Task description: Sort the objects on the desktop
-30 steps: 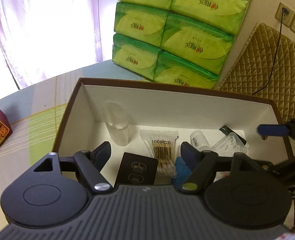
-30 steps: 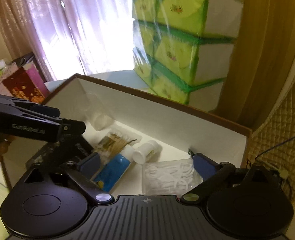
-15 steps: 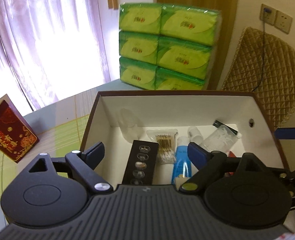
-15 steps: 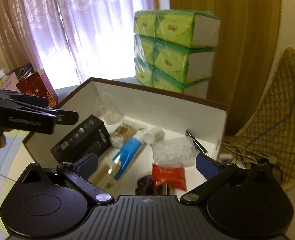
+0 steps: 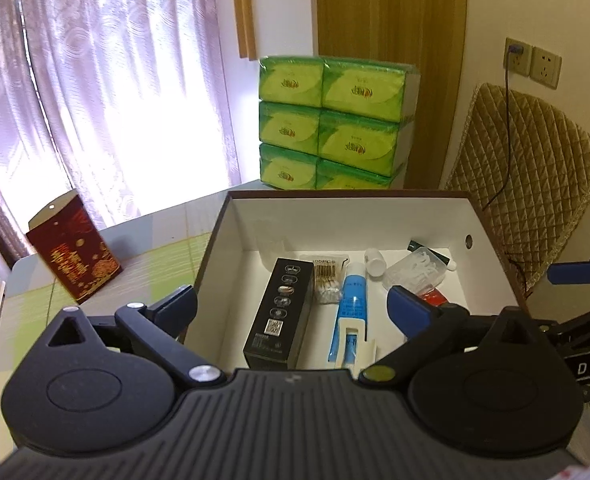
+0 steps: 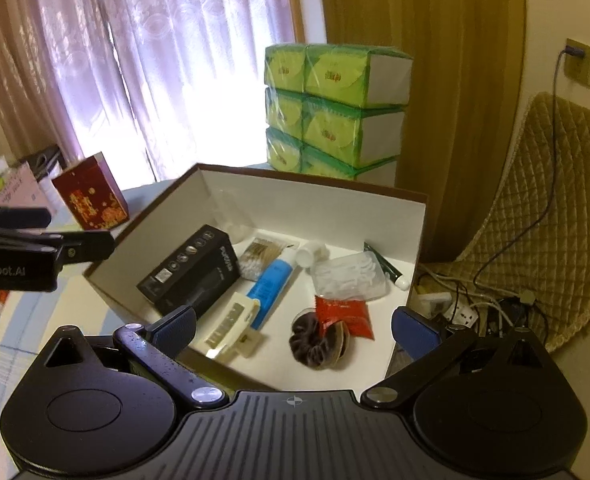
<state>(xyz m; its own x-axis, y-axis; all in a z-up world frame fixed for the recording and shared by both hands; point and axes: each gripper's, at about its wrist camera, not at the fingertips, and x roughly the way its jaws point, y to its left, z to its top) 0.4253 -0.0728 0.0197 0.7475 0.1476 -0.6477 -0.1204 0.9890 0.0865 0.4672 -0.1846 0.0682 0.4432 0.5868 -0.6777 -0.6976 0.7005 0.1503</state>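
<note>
The left gripper (image 5: 291, 308) is hanging just above the near edge of the open box (image 5: 231, 236), and its jaws are opening wide with nothing between them. The right gripper (image 6: 293, 326) is hanging over the near right part of the box, its jaws are also standing wide apart, and it is holding nothing. Everything to be sorted seems to be lying inside the box, below and in front of both grippers. Nearest the right gripper, close to the near wall of the box, a dark hair tie (image 6: 315, 344) is resting against a small red packet (image 6: 345, 312), and a cream clip (image 6: 231, 326) is lying just beside them toward the left wall of the box. Nearest the left gripper, a long black carton (image 5: 281, 312) is lying by the left wall of the box, with its long side running from the near wall toward the far wall. Just beside it, toward the middle of the box, a blue tube (image 5: 351, 300) is lying the same way. Farther in, a bag of cotton swabs (image 5: 327, 278) is lying between the carton and the tube, and a small white bottle (image 5: 375, 260) and a clear pack of white floss picks (image 5: 415, 270) are lying near the far right corner of the box. I think the left gripper is closer to the black carton, and it would need to close across the narrow sides of it. The surface (image 5: 143, 256) by the left wall of the box is carrying only a red gift bag (image 5: 73, 250), and green tissue packs (image 5: 335, 124) are standing behind the far wall of the box.
</note>
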